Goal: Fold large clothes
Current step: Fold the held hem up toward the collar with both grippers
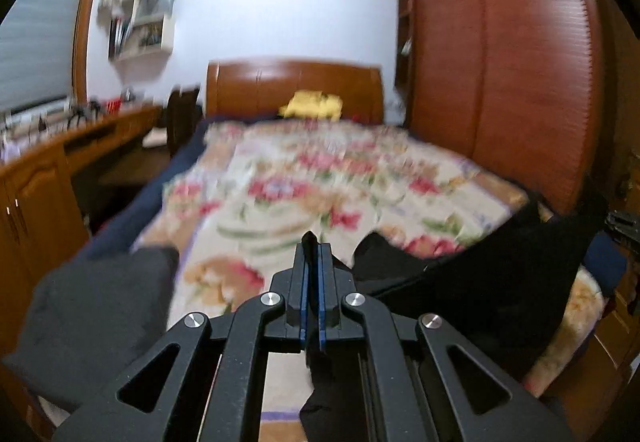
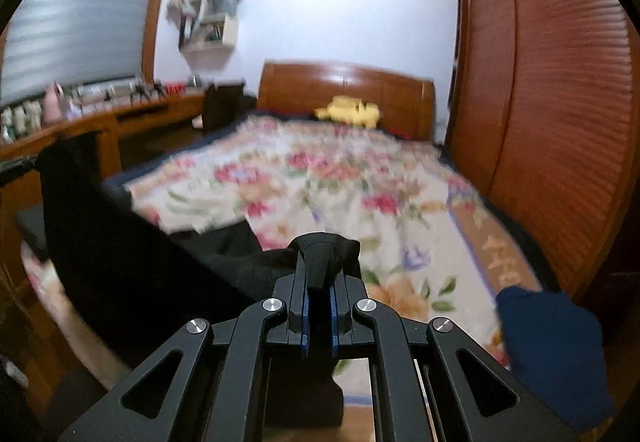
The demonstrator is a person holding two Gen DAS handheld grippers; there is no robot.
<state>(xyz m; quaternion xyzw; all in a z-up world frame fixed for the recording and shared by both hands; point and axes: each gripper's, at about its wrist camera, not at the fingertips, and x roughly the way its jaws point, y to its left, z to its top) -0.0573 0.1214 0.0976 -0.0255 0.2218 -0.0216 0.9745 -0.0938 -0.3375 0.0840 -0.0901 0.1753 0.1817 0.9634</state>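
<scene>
Right wrist view, item one: black garment (image 2: 132, 262), large, soft, limp, light enough to hang slack between my two tools above the near end of the bed. I judge it will sag and slide wherever unsupported; best taken at corners or hem ends, pulled taut before laying flat.
Right gripper (image 2: 319, 282): jaws nearly closed, a bunched fold of black cloth pinched between the blue pads.
Left gripper (image 1: 313, 274): jaws almost together, thin black edge clamped, cloth trailing beneath and off to the right (image 1: 472, 282).
Floral bedspread (image 2: 360, 178): wide, flat laying surface ahead.
Grey folded cloth (image 1: 100, 318): near left corner.
Navy cloth (image 2: 556, 354): near right edge.
Yellow item (image 2: 348, 112): by the wooden headboard (image 2: 344, 86).
Louvred wardrobe (image 2: 560, 102): right side.
</scene>
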